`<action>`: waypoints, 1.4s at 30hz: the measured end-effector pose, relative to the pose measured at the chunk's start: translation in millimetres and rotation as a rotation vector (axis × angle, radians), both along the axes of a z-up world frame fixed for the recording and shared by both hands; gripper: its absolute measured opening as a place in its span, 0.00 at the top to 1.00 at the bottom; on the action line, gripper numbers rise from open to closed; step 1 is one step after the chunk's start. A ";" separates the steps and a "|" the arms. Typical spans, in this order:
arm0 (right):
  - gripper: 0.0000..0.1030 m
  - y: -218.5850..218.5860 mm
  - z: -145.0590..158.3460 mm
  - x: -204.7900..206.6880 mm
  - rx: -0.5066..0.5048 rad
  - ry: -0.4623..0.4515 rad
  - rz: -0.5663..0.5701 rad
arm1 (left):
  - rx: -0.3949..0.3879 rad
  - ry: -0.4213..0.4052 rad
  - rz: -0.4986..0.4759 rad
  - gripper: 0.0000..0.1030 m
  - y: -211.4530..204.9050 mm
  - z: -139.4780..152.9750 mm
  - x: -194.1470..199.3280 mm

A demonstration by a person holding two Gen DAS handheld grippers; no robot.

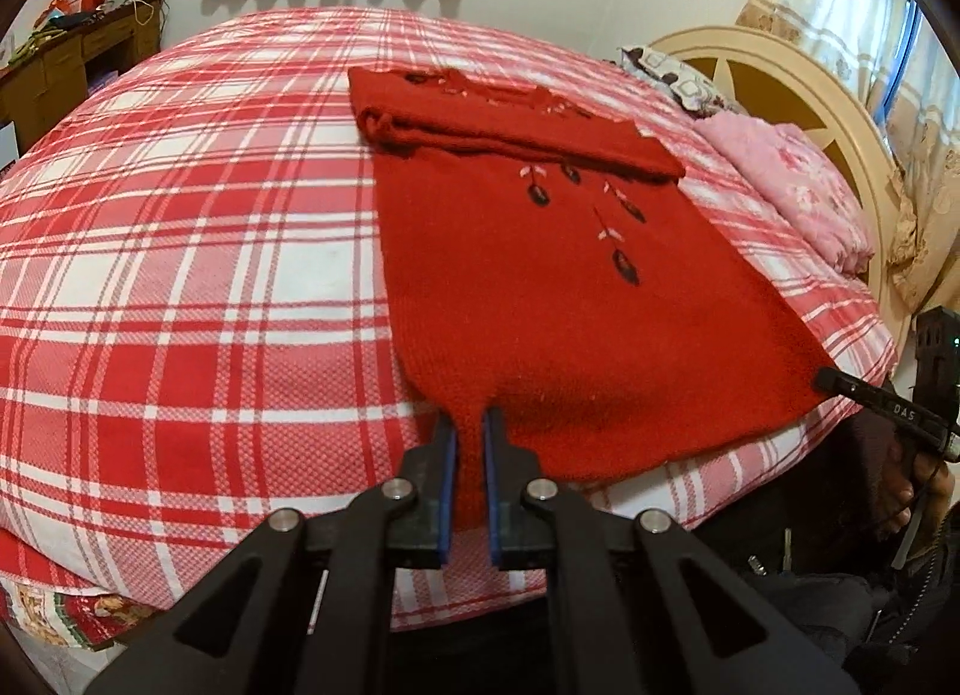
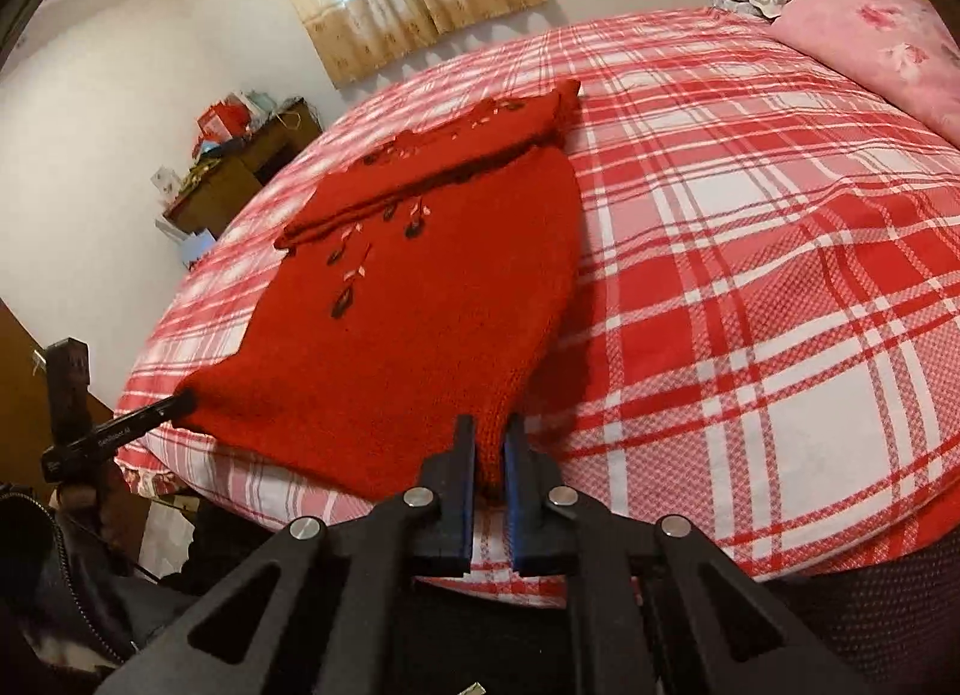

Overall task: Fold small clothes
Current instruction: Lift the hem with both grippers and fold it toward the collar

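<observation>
Left wrist: sweater (image 1: 540, 299) between hand-held gripper (image 1: 471, 425)

Bed, red-white plaid cover (image 1: 180, 251); red knit garment (image 1: 540, 299), pink bedding, perhaps pillow (image 1: 798, 191), on it.

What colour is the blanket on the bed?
The bedspread is red and white plaid, clearest in the right wrist view.
</observation>
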State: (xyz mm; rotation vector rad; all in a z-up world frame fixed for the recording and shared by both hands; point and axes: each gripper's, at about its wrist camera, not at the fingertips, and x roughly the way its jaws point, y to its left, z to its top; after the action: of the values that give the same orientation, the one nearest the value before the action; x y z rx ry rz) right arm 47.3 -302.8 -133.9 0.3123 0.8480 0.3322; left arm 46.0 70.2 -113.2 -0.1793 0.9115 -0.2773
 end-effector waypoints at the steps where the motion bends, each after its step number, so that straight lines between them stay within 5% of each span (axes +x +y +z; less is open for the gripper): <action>1: 0.93 -0.8 0.0 0.1 0.005 -0.005 -0.006 | -0.001 -0.004 0.000 0.92 0.2 0.3 1.2; 20: 0.93 -13.2 59.7 22.5 0.103 -0.189 -0.048 | -0.068 -0.136 -0.007 0.92 13.3 42.2 31.2; 42: 0.93 -1.6 131.1 106.4 0.039 -0.337 -0.058 | -0.126 -0.248 0.050 0.92 32.8 94.4 101.1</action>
State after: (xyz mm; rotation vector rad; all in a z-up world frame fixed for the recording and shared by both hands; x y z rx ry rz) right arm 153.7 -304.3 -2.8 0.3058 0.5012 0.3361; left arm 147.1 103.0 -18.8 -0.2777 0.6435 -0.3034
